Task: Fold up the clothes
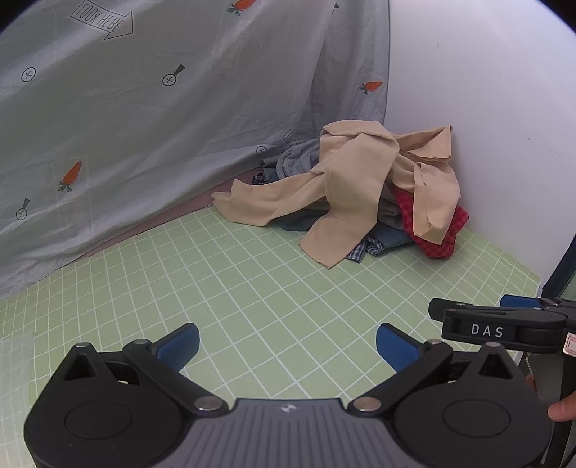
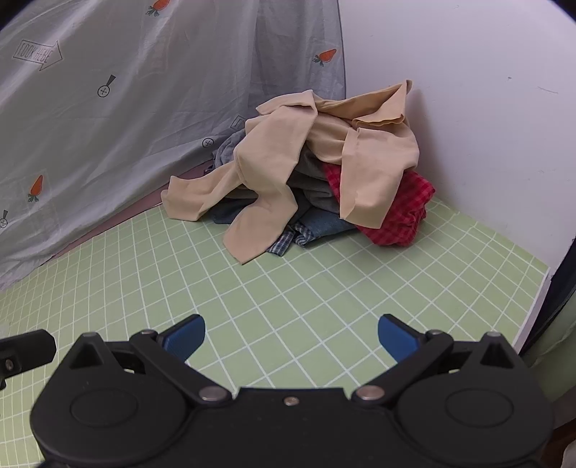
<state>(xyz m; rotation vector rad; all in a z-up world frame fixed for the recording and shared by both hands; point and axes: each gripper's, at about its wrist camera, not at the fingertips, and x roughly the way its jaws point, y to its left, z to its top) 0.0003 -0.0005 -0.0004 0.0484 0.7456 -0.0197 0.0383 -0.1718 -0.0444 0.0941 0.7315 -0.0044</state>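
Crumpled clothes pile (image 1: 363, 201) heaped in far corner, soft beige garment (image 1: 345, 180) draped over red checked cloth (image 1: 446, 230); green gridded bench (image 1: 252, 288); left gripper (image 1: 287, 343) and right gripper (image 2: 291, 336) jaws spread wide, nothing held

A pale green mat (image 2: 288, 306) ruled with a white grid is spread flat over the table. Behind it a grey sheet (image 2: 126, 126), printed with orange carrots (image 2: 327, 55) and a "LOOK HERE" arrow (image 1: 102, 21), is hung down to the mat's far edge. A plain white wall (image 2: 486, 108) is seen on the right.
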